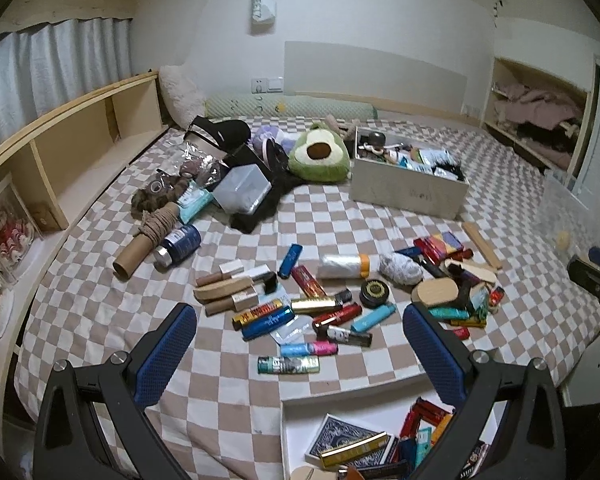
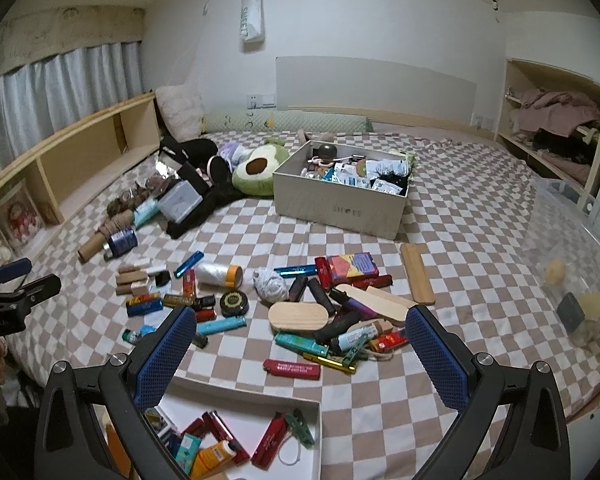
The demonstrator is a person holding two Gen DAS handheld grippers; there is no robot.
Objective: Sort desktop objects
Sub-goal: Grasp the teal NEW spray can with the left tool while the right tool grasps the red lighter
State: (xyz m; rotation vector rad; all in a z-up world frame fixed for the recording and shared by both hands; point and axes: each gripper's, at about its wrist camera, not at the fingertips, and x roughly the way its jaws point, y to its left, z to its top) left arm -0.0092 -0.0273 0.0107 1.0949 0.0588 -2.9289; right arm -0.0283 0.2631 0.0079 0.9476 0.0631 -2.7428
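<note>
- Nearest to us is a white tray (image 2: 316, 432) at the edge of the bed (image 2: 480, 320). It already holds some small things: red lighters (image 2: 270, 442), a green clip (image 2: 302, 432), a card deck (image 1: 348, 438) and an orange tube (image 2: 214, 456).
- Our left gripper (image 1: 300, 344) hangs above the tray, with the jaws wide and nothing between the blue pads (image 1: 166, 346).
- Our right gripper (image 2: 300, 350) is also spread wide and holds nothing. It points over the far rim of the tray toward the pile.
- Just beyond the tray many small things lie loose on the checkered sheet: a red lighter (image 2: 292, 368), a teal one (image 2: 302, 345), a light blue one (image 2: 222, 325), a wooden oval (image 2: 298, 317), a round black tin (image 2: 234, 303) and a film roll (image 2: 220, 275).
- We judge the sorting as partly done: some pieces are in the tray, but most of the pile is outside it.
- Farther back stands a big box (image 2: 340, 208) full of packets, and left of it an avocado plush (image 2: 260, 172) and a clear box (image 2: 180, 200).
- At the left side a cardboard tube (image 1: 144, 246) and a blue bottle (image 1: 180, 244) lie well apart from the pile.
</note>
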